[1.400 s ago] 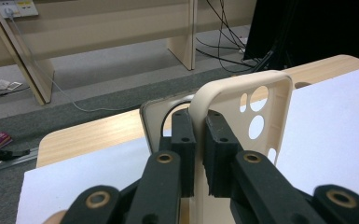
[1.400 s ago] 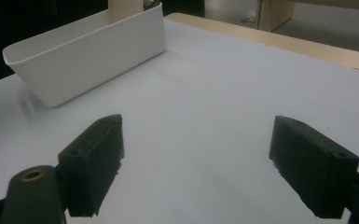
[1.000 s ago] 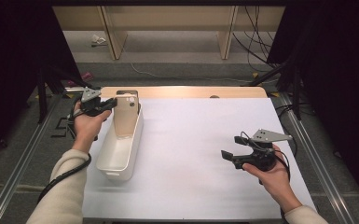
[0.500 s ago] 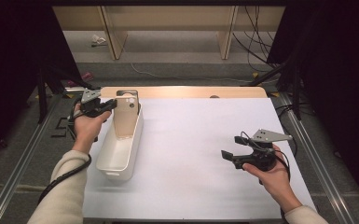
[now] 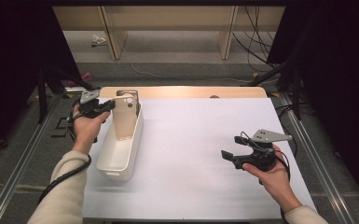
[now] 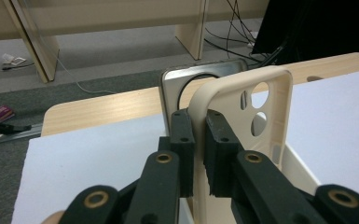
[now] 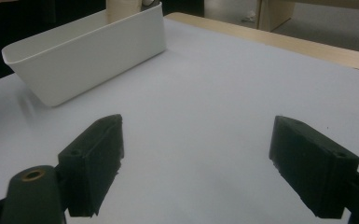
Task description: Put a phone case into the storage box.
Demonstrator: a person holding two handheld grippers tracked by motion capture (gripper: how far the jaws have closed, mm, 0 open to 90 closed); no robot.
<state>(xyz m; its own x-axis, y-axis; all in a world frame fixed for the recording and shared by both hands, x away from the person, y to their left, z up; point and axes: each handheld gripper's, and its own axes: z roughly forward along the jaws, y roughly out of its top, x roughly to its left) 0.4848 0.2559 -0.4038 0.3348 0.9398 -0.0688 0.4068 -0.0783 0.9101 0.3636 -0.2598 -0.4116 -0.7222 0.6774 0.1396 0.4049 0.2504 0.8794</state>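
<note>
1. High view: the left gripper (image 5: pixel 108 105) sits at the far left corner of the tabletop, its jaws pressed together on the edge of a cream phone case (image 5: pixel 125 117) that stands upright in the far end of a white bin (image 5: pixel 119 154).
2. Compared with the picture a second ago, almost nothing has changed: case, bin and both hands lie in the same places. I judge that the hold is simply being kept, so the case has neither been lifted clear of the bin nor let go into it.
3. Left gripper view: the two black pads (image 6: pixel 182 140) pinch the case's thin side wall, near its rounded top corner. The camera cut-outs of the phone case (image 6: pixel 256 112) show to the right of the grip. Behind it stands a second, metallic flat thing with a dark ring (image 6: pixel 200 77); what it is I cannot tell.
4. The right gripper (image 5: pixel 231 148) is held near the right edge of the tabletop, well apart from the bin. In the right gripper view its jaws stand wide apart with nothing between them, and the bin (image 7: pixel 88 56) lies farther off.
5. The bin runs along the left edge, lengthwise from near to far.
6. The surface is a white sheet (image 5: pixel 200 154) over a pale wooden top, whose bare strip (image 5: pixel 186 92) shows along the far edge.
7. Beyond the table lie a grey floor, pale wooden furniture legs (image 5: pixel 114 37) and loose dark cables (image 5: pixel 256 28). Black drapes close in both sides.
</note>
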